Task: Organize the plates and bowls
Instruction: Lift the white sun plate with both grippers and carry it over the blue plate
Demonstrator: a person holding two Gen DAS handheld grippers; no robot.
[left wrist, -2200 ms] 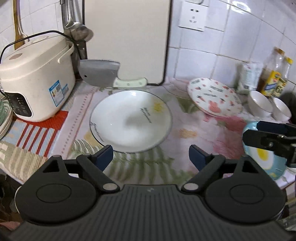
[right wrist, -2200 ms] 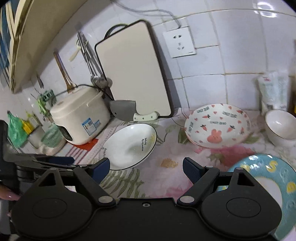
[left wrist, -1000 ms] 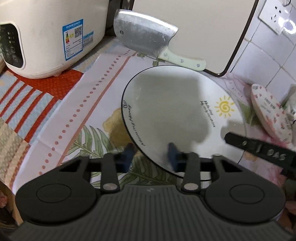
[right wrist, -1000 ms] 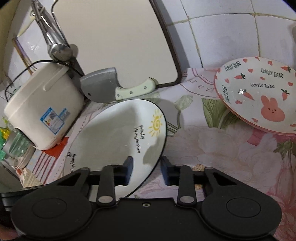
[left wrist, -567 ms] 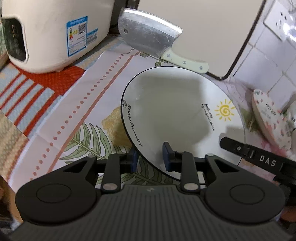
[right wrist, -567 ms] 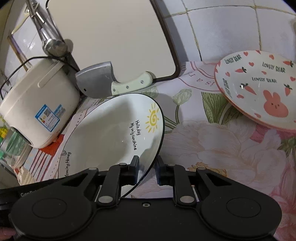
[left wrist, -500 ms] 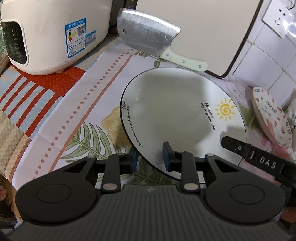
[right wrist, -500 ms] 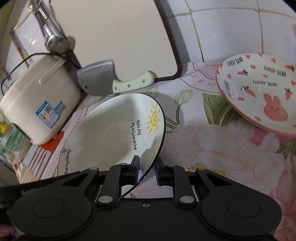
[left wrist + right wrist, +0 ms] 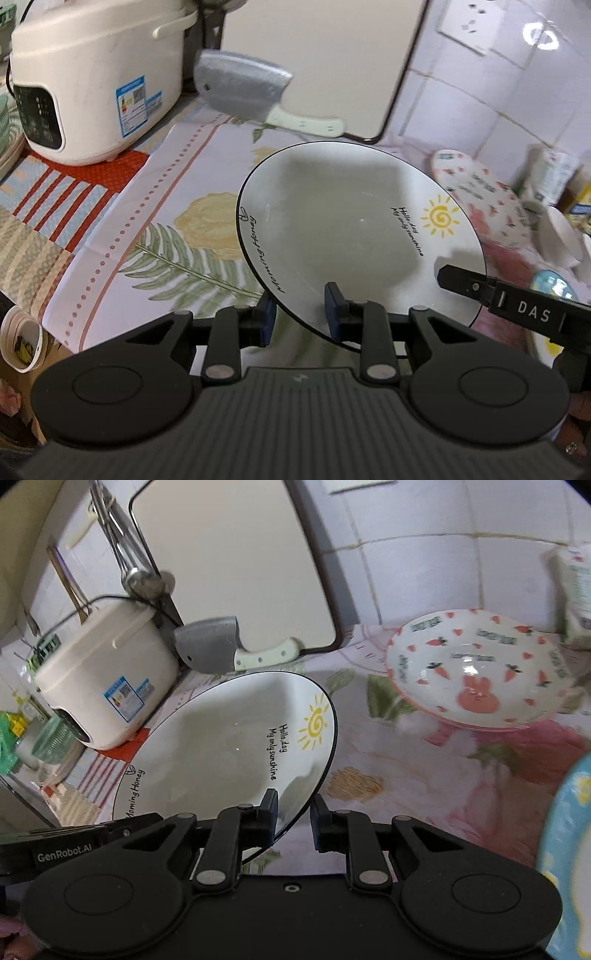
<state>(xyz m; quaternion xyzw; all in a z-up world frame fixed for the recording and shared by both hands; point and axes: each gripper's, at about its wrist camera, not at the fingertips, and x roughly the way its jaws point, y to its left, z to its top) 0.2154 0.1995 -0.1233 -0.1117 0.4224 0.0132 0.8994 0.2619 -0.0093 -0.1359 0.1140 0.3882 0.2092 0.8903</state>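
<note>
Now | L gripper [image 9: 298, 312] clamped on sun plate [image 9: 354, 229] near rim | R gripper [image 9: 293, 818] clamped on opposite rim | plate tilted above cloth [image 9: 155, 206]

I am working at a home kitchen counter. At the upper left of my left view stands a white rice cooker [image 9: 92, 77] with a control panel and an energy label, and beside it a cleaver [image 9: 243, 90] leans against a pale cutting board [image 9: 314, 55] propped on the white tiled wall [image 9: 480, 92], which carries a power socket [image 9: 467, 26]. A floral cloth [image 9: 177, 229] covers the counter. In my right view, ladles [image 9: 136, 572] hang at the upper left, and a rabbit-and-carrot plate [image 9: 476, 672] sits at the right.
</note>
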